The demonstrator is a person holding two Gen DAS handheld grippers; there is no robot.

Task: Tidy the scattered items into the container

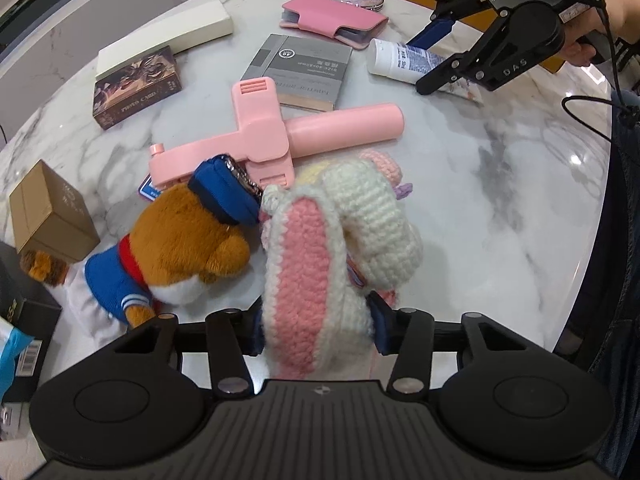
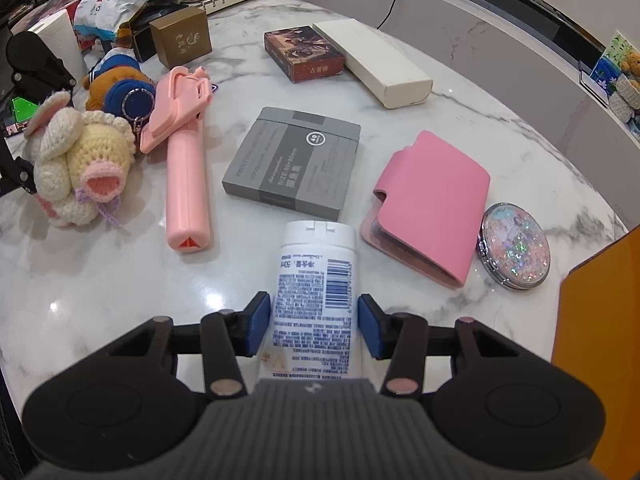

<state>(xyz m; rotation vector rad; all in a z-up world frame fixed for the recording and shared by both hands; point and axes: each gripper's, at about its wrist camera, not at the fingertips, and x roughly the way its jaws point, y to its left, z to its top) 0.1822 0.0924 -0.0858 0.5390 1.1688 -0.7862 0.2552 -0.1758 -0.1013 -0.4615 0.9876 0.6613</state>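
A crochet rabbit (image 1: 340, 220) in cream and pink lies on the marble table (image 1: 500, 200) beside a sailor teddy (image 1: 180, 232). My left gripper (image 1: 318, 330) is shut on the rabbit's pink-lined ear, with the pads pressed into the yarn. A white tube (image 2: 316, 272) with blue print lies cap forward. My right gripper (image 2: 314, 322) is shut on the tube, a blue pad against each side. The left wrist view also shows the right gripper (image 1: 426, 62) over the tube (image 1: 394, 60). The orange container (image 2: 592, 320) stands at the right edge.
A pink selfie stick (image 2: 184, 152), a grey box (image 2: 292, 160), a pink wallet (image 2: 432, 208) and a glitter compact (image 2: 514, 246) lie around the tube. Farther back are a card box (image 2: 304, 54), a white box (image 2: 372, 62), a brown box (image 2: 182, 36) and snack bags.
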